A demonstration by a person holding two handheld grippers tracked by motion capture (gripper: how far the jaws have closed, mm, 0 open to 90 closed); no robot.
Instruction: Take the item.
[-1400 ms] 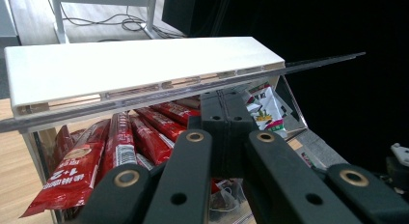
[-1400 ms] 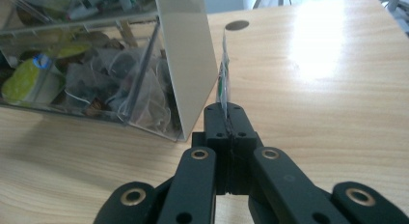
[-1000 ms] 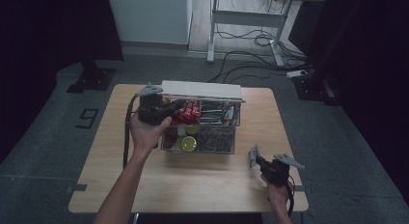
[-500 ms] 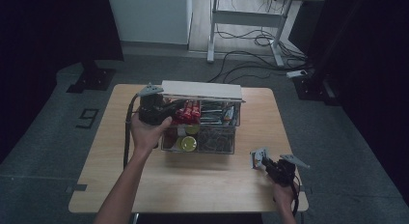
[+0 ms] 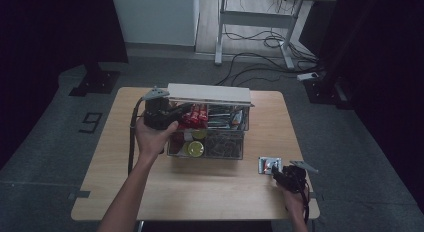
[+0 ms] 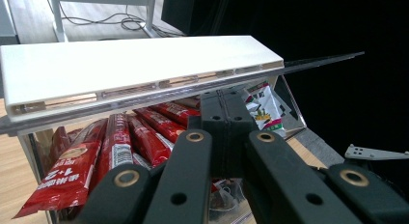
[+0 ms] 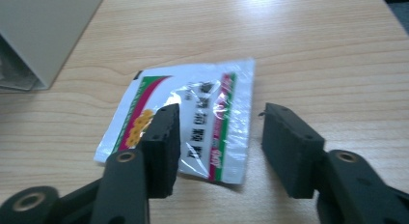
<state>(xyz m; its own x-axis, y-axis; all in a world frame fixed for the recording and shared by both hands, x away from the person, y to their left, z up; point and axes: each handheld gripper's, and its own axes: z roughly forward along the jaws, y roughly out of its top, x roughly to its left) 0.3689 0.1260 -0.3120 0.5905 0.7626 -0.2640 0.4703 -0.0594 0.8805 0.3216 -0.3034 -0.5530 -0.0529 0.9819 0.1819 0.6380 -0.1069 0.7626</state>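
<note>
A clear storage box [image 5: 220, 142] with a white lid [image 5: 209, 93] stands mid-table, holding red stick packets [image 5: 196, 115] and yellow-green round items [image 5: 195, 148]. My left gripper [image 5: 184, 112] is shut, its jaws pressed together just over the red packets [image 6: 115, 147] under the lid [image 6: 135, 64]; nothing shows between them. Near the front right corner a white sachet [image 5: 269, 165] with red and green print lies flat on the table. My right gripper [image 5: 280, 174] stands over it. Its jaws have just been opening, and in the right gripper view the gripper [image 7: 219, 132] is open above the sachet [image 7: 193, 122], pads off it.
The wooden table [image 5: 210, 192] has bare room in front of the box. A green-and-white sachet [image 6: 263, 105] sits in the box's far end. The box's corner [image 7: 43, 31] stands left of the right gripper. Desk legs and cables lie on the floor beyond.
My right gripper came down toward the table with the sachet, then its jaws opened and let it go. The left gripper and the box have not moved.
</note>
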